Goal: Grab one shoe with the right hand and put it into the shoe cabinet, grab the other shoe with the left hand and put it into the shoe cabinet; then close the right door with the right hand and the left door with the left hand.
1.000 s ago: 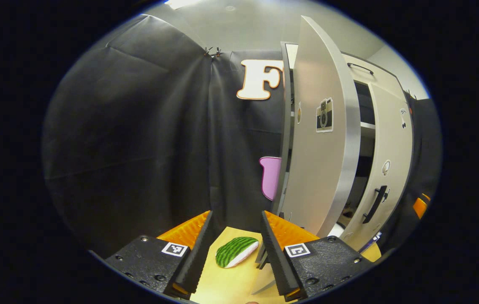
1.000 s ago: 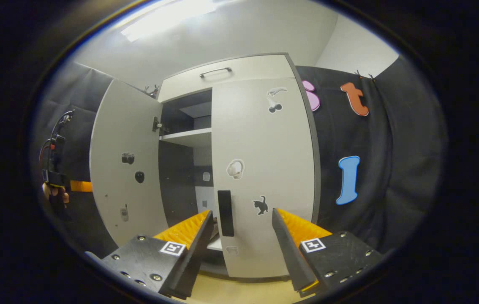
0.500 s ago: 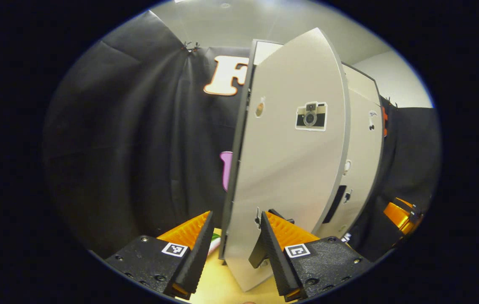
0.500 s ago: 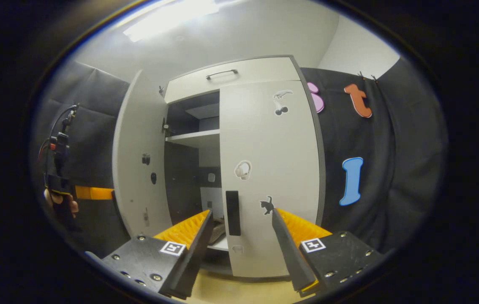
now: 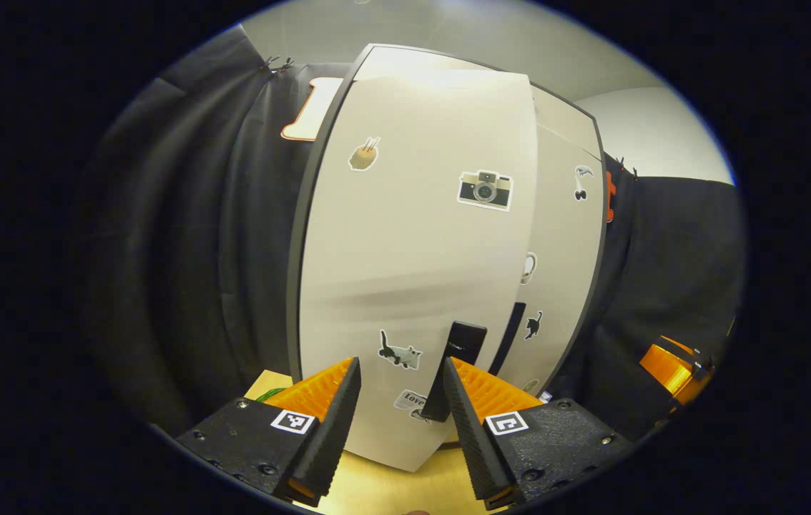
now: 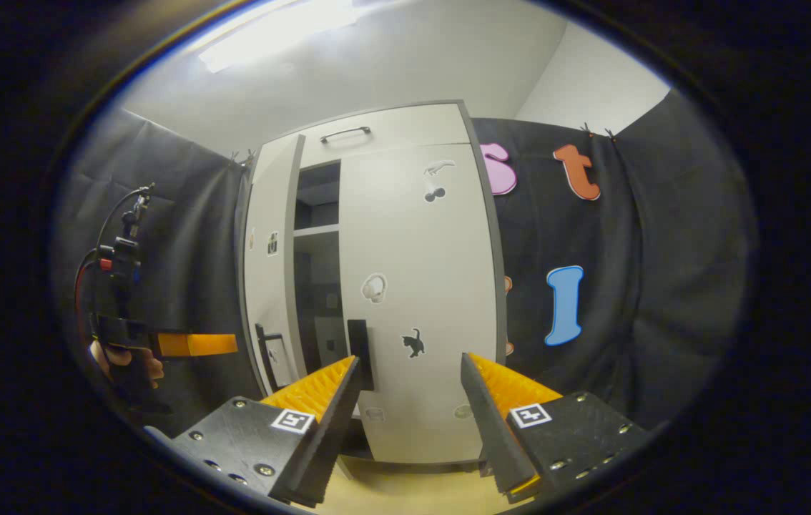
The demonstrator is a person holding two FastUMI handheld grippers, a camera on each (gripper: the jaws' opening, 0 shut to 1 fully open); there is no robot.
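Note:
The pale shoe cabinet [image 6: 391, 129] stands straight ahead in the right gripper view. Its right door [image 6: 423, 300] is shut, with a black handle [image 6: 359, 345]. The left door [image 5: 413, 272] stands slightly ajar, and a narrow dark gap [image 6: 314, 286] shows the shelves inside. My left gripper [image 5: 398, 422] is open, just in front of the left door's face, near its black handle [image 5: 457, 361]. A hand holds the left gripper [image 6: 191, 345] out at that door. My right gripper [image 6: 409, 422] is open and empty, a little back from the right door.
A drawer front with a metal handle [image 6: 345, 134] tops the cabinet. Black cloth walls stand close on both sides. The cabinet rests on a light wooden surface [image 5: 384, 490]. A green striped object [image 5: 273, 393] peeks out left of the left door.
The left door has swung from wide open to nearly closed, my left gripper following it round. The opening has narrowed to a slit. The right door stayed shut.

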